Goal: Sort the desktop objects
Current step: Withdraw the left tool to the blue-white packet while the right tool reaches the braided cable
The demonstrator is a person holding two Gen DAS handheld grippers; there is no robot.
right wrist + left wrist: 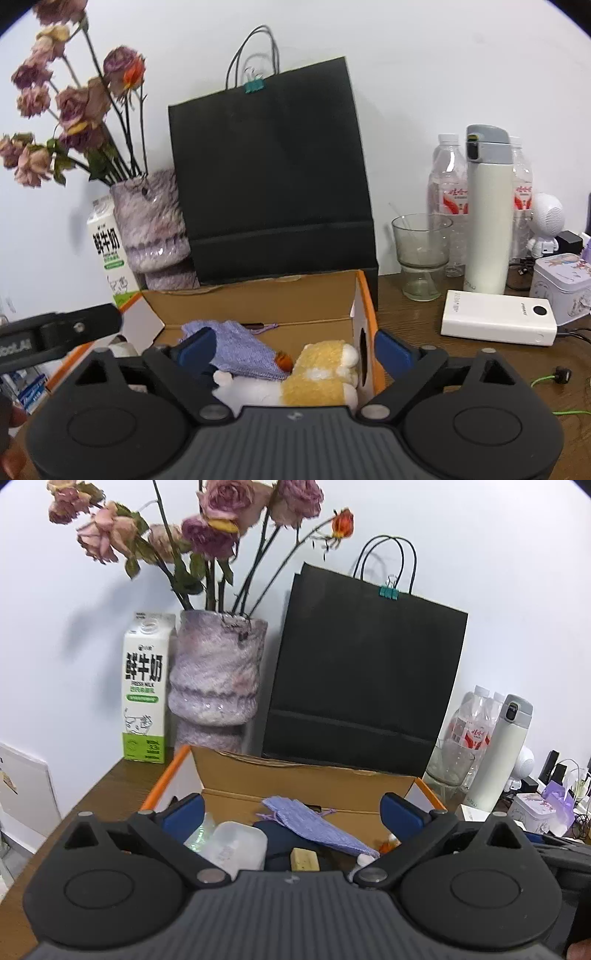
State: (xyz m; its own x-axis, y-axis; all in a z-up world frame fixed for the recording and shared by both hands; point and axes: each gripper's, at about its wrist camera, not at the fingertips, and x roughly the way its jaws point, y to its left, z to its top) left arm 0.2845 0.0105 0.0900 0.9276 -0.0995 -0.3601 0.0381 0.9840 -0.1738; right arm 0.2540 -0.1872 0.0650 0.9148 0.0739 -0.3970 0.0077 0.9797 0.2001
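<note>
Left wrist view: the left hand-held gripper [291, 812] stands wide open above the cardboard box [306, 779], nothing between its blue pads. Inside the box lie a lilac knitted pouch [314, 823], a clear plastic container [236, 845] and a small tan block [304, 858]. Behind the box on the tabletop [110, 794] stand a milk carton [144, 686], a purple vase [216, 675] of wilted roses and a black paper bag [365, 672] shut with a teal binder clip [389, 592].

Right wrist view: the right hand-held gripper [295, 349] is likewise wide open and holds nothing. It hangs over the box's right end, where a yellow-and-white plush toy [317, 376] lies beside the pouch. Right of the box on the tabletop are a white power bank [498, 317], a glass [421, 254], a white flask [487, 214] and 2 water bottles.
</note>
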